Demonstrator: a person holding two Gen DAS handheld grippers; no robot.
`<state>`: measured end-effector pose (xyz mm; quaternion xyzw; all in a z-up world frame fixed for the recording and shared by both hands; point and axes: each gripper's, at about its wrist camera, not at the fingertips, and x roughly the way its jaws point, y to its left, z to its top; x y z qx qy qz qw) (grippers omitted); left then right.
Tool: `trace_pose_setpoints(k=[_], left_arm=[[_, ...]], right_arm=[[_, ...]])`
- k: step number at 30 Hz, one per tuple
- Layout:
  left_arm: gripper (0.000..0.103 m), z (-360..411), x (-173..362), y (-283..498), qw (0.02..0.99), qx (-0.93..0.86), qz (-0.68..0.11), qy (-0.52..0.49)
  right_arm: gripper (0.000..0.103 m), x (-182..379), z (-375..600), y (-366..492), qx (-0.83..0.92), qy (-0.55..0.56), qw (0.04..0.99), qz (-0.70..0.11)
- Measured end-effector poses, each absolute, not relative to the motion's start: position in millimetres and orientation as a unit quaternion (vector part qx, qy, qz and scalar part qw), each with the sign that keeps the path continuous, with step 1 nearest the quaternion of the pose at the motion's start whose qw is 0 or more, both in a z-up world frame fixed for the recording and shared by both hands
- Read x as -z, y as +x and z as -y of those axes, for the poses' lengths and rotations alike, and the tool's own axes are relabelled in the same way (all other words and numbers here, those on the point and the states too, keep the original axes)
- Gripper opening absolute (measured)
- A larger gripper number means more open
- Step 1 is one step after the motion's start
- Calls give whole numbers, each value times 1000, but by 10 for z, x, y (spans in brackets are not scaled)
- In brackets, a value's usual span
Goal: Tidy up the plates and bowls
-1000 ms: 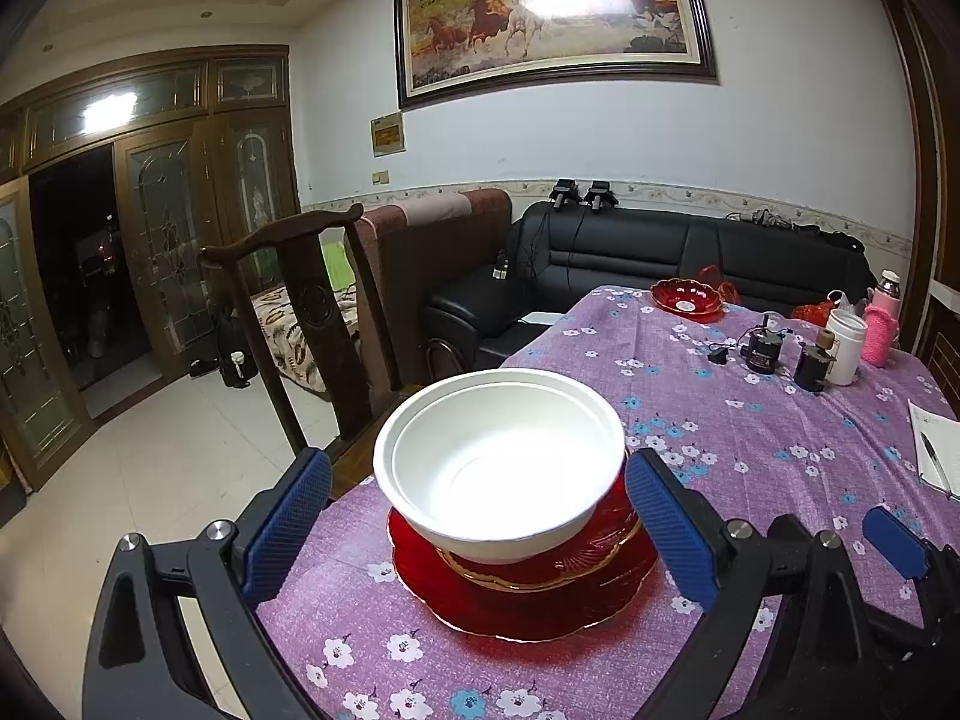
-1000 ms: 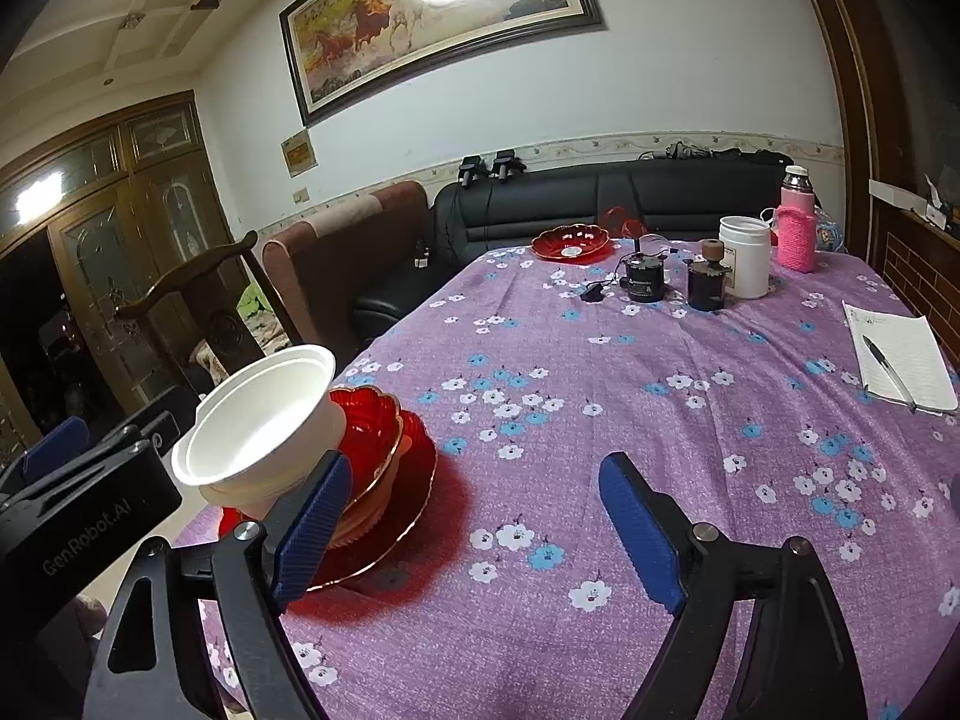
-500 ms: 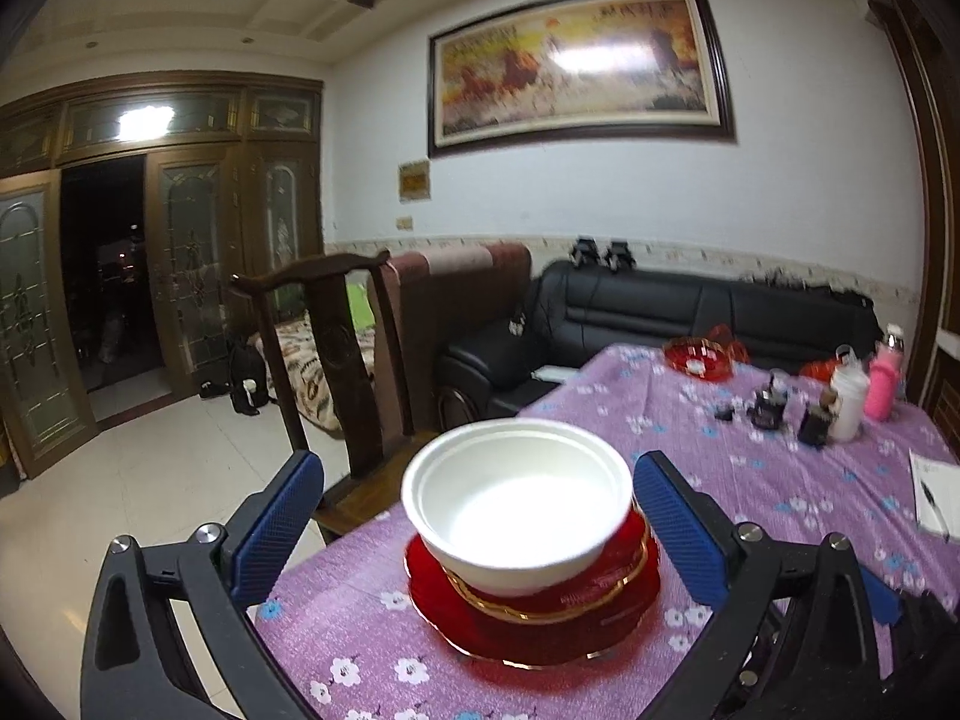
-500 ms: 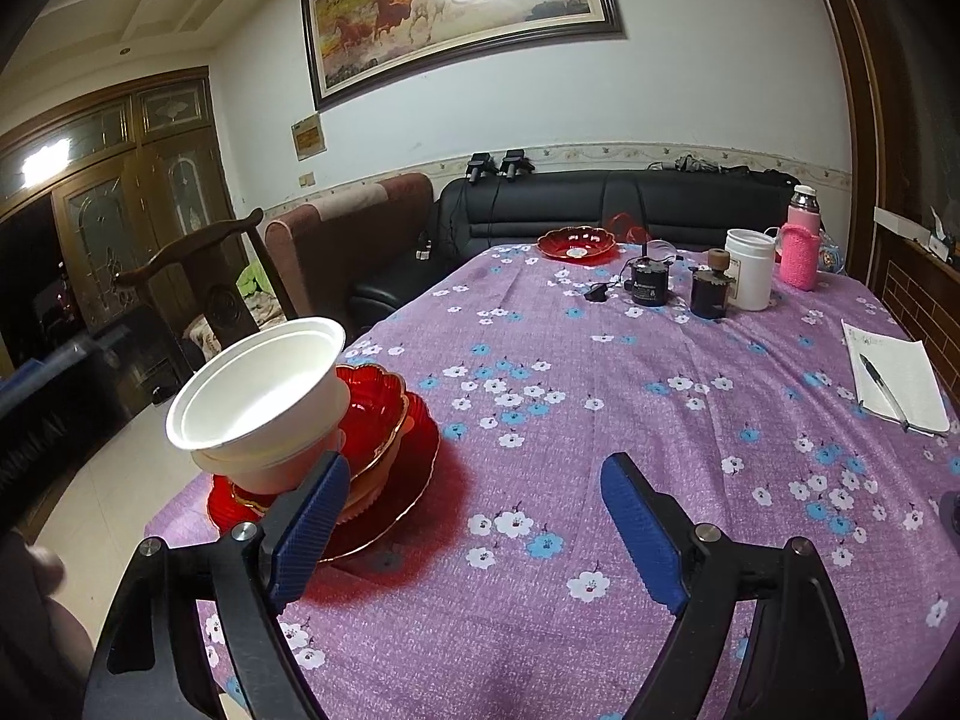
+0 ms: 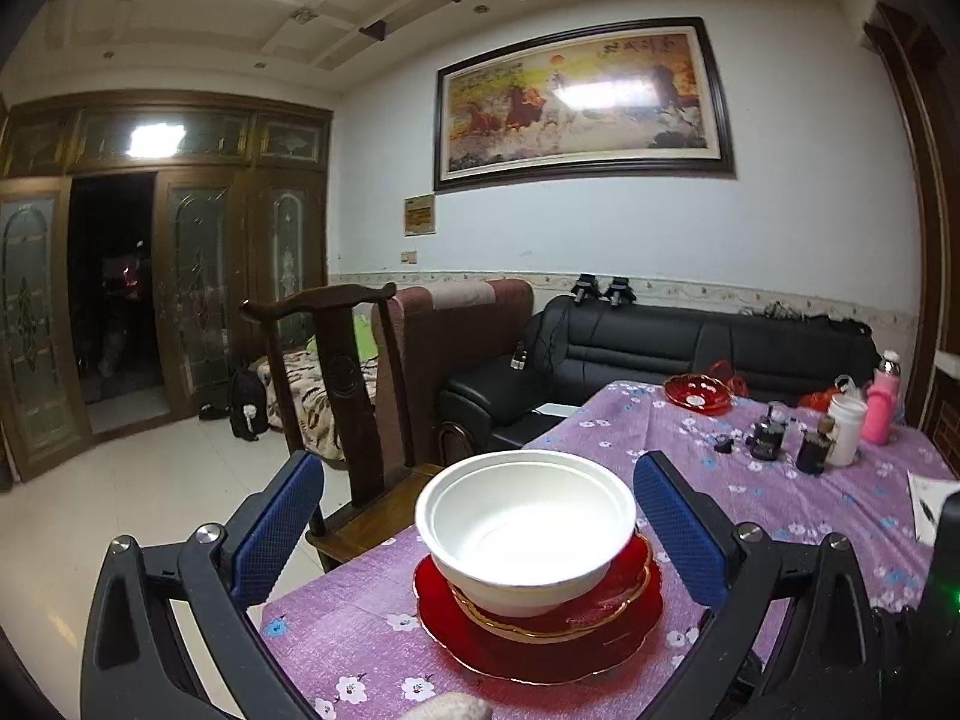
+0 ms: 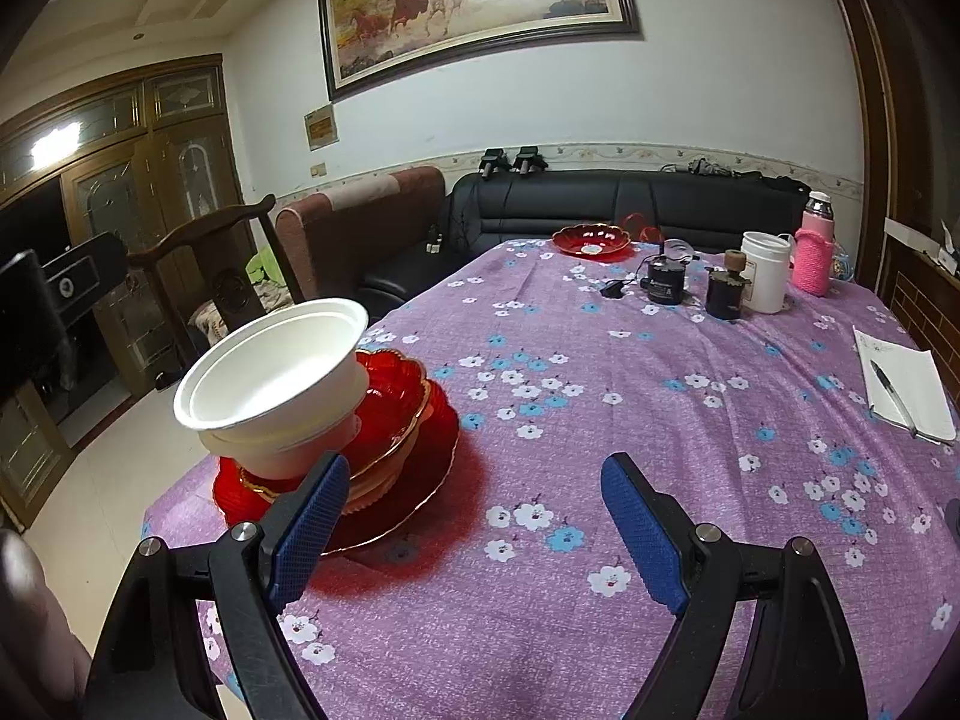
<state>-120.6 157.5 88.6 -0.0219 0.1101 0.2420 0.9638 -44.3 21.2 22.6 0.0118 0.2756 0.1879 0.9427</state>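
Observation:
A white bowl (image 5: pixel 528 525) sits on top of a stack: a red gold-rimmed bowl (image 5: pixel 624 591) on a large red plate (image 5: pixel 576 654), at the near left corner of the purple floral table (image 5: pixel 780 480). The stack also shows in the right wrist view, with the white bowl (image 6: pixel 276 372) tilted over a second white bowl (image 6: pixel 264 450), the red bowl (image 6: pixel 396 402) and the red plate (image 6: pixel 420 480). My left gripper (image 5: pixel 480 528) is open and empty, its fingers either side of the stack but nearer the camera. My right gripper (image 6: pixel 474 534) is open and empty, right of the stack.
Another red dish (image 6: pixel 591 240) lies at the table's far end. Beside it stand a white jar (image 6: pixel 765 279), a pink bottle (image 6: pixel 813 261) and small dark items (image 6: pixel 663 285). A notepad with a pen (image 6: pixel 900 384) lies right. A wooden chair (image 5: pixel 354 390) stands left of the table.
The left gripper has drawn back and risen from the stack, so the bowl looks smaller and lower. The right gripper shifted slightly. The stack has not moved.

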Motion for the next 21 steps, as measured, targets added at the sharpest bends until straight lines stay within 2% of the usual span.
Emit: trace_pose_setpoints(k=[12, 21], left_arm=[[103, -1695, -673, -936, 959, -191, -201, -53], [103, -1788, -565, -888, 953, -186, -231, -62]], right_arm=[[89, -115, -314, -459, -196, -11, 939, -283], [89, -126, -446, -500, -196, -32, 941, -275]])
